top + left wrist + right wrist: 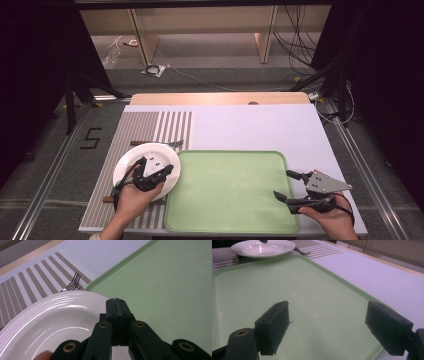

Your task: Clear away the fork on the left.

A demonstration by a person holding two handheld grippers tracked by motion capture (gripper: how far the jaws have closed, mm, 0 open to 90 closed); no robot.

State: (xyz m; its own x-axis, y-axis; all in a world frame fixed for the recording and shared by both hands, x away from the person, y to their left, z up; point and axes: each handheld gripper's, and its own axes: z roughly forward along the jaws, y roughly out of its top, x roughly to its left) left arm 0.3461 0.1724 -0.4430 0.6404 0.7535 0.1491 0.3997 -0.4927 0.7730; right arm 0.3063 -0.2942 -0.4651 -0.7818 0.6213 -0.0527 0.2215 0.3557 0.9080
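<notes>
We have the left gripper (159, 174) over the white plate (131, 162), its fingers (117, 312) pressed together at the plate's rim nearest the green tray (230, 220). Whether they pinch that rim we cannot tell, because in the left gripper view they hide the spot where they meet it. The plate sits on the striped placemat (137, 125) at the table's (260, 125) left front, its right edge just beside the tray's left edge, with a fork (172, 143) poking out from behind it.

The main risk, as we judge it, is a thin hold: a glazed rim gripped at one point could swing or slip out as we lift, and the plate might clip the tray's raised lip or drag the fork along. A shallow bite would cause exactly that.

Our left hand (134, 197) comes in low from the front edge, the gripper pointing forward and toward the tray. Our right hand (327, 212) rests near the table's front right corner, holding the right gripper (289, 185) above the tray's right side, fingers (273, 326) spread wide with nothing between them.
</notes>
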